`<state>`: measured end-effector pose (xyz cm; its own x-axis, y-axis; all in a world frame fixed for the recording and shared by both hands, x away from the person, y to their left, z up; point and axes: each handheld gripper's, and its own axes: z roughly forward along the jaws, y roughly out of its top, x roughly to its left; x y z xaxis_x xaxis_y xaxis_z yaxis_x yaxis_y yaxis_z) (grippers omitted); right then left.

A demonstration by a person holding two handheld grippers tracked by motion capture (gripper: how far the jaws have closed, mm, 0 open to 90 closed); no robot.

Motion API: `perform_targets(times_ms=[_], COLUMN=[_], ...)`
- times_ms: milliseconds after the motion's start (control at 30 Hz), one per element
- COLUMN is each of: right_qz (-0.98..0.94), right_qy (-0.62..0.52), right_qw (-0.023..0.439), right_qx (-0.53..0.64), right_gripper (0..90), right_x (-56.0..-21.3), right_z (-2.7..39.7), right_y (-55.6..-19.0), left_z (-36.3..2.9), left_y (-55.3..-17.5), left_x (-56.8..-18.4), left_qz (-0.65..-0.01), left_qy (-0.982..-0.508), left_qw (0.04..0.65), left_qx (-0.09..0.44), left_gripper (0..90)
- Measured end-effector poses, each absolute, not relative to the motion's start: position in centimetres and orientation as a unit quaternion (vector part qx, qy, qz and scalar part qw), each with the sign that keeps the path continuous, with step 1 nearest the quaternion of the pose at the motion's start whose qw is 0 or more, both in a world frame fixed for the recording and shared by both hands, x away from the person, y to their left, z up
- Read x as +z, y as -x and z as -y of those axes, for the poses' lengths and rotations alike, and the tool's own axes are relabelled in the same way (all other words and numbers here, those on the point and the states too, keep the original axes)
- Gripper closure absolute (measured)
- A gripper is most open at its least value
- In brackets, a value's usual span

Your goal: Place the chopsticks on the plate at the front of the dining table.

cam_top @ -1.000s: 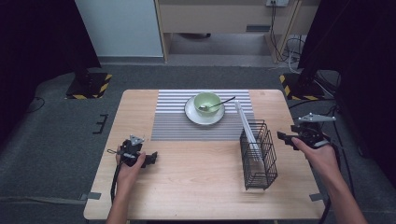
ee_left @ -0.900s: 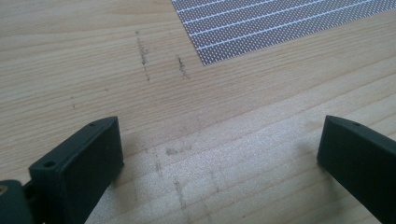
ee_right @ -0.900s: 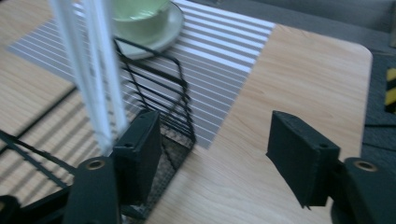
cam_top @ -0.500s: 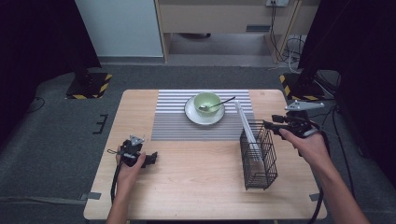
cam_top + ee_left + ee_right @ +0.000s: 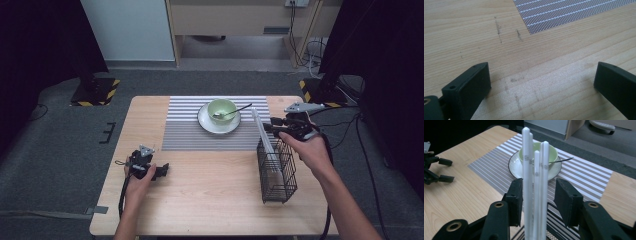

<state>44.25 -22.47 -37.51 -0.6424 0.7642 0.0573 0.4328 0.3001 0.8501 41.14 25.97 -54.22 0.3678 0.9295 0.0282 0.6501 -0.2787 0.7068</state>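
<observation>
While the table [image 5: 210,200] carries everything, the rack [image 5: 276,170] serves as landmark: a black wire basket standing upright on the bare wood near the right edge. Left of and behind the rack lies the striped mat [image 5: 185,131], with a white saucer [image 5: 206,125] on the part of it nearest the rack. On the saucer sits a green bowl [image 5: 221,107], and a dark spoon [image 5: 235,110] rests in the bowl with its handle pointing toward the rack. Well to the left of the rack, low over bare wood, the left gripper [image 5: 164,169] is held with jaws spread wide and nothing between them; the left gripper view confirms only table grain there. At the rack's far top edge is the right gripper [image 5: 537,200]; its jaws have just been closing. White chopsticks [image 5: 534,182] stand upright in the rack and rise between those jaws. In the right gripper view the left pad looks to be against the bundle, though contact is hard to confirm, and a gap remains at the right pad.
</observation>
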Motion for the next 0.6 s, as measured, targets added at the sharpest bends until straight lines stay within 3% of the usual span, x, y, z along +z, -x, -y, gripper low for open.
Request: perform_targets(times_ms=[500,600], right_qz=[-0.792,-0.794], right_qy=[-0.374,-0.373], right_qw=[0.176,0.186], right_qx=[0.449,0.441], right_gripper=[70.6,77.0], right_x=[-38.4,-38.7], right_z=[20.0,19.8], right_y=[-45.2,-45.3], left_z=[-25.9,-25.9], left_y=[-41.0,-41.0], left_x=[-54.2,-54.2], left_qz=[-0.511,-0.511], left_qy=[-0.77,-0.77], left_qw=[0.309,0.31], left_qx=[0.225,0.224], left_gripper=[0.0,0.0])
